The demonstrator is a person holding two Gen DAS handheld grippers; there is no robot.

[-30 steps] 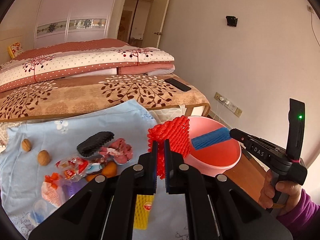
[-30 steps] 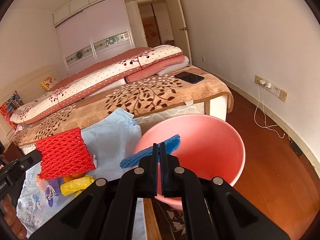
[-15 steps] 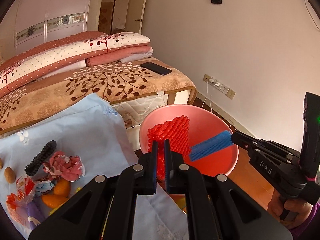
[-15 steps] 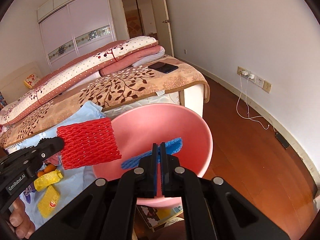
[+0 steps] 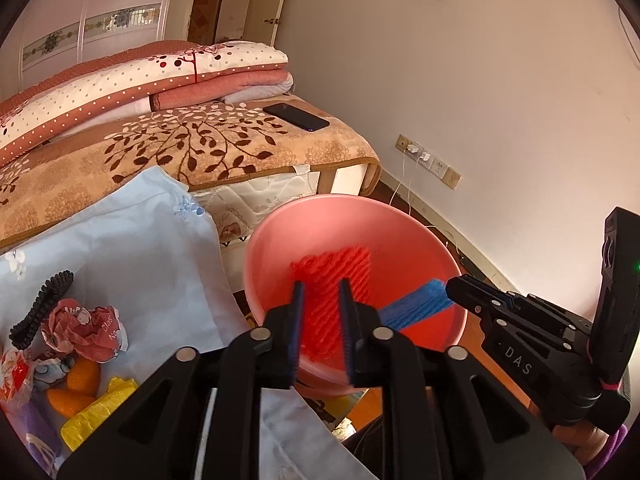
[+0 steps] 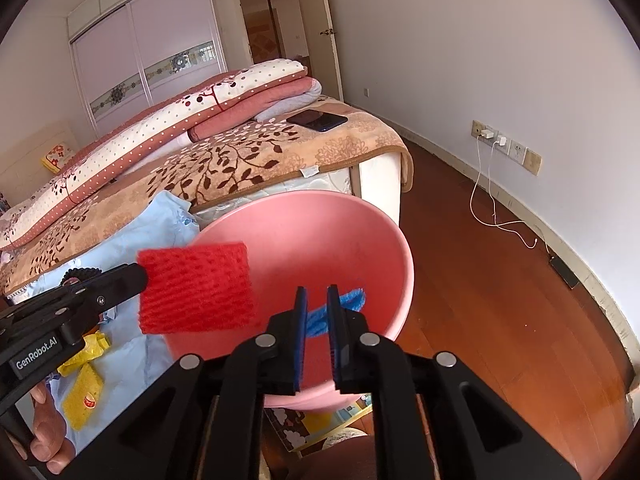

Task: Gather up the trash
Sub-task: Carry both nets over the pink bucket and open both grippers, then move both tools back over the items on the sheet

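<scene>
- The left claw (image 5: pixel 322 298) hangs over the pink basin (image 5: pixel 416 236); its jaws have just been opening and now stand apart, where a second ago they were pinched on the red foam net (image 5: pixel 332 280).
- The red foam net sits between the parted pads, above the basin's inside; in the right wrist view it looks blurred (image 6: pixel 196 286) at the left claw's tip. Whether the pads touch it I cannot tell.
- A second ago the red net was beside the basin's near rim, over the blue cloth; now it is over the bowl itself.
- The right claw (image 6: pixel 317 304) is also over the basin, at its right side as the left wrist view shows it. Its jaws have just been opening too and show a narrow gap.
- The blue foam net (image 6: pixel 348 302) lies between the right claw's pads, slanting toward the basin's middle; contact with the pads cannot be judged. Earlier these jaws were clamped on it.
- Left of the basin, on the light blue cloth (image 5: pixel 132 236) over the worktop, lie a crumpled pink wrapper (image 5: pixel 84 328), a black foam net (image 5: pixel 42 308), orange peel (image 5: pixel 78 384) and a yellow wrapper (image 5: pixel 98 408).
- Beyond the basin stands the bed (image 5: pixel 208 148) with a dark phone (image 5: pixel 296 117) on it.
</scene>
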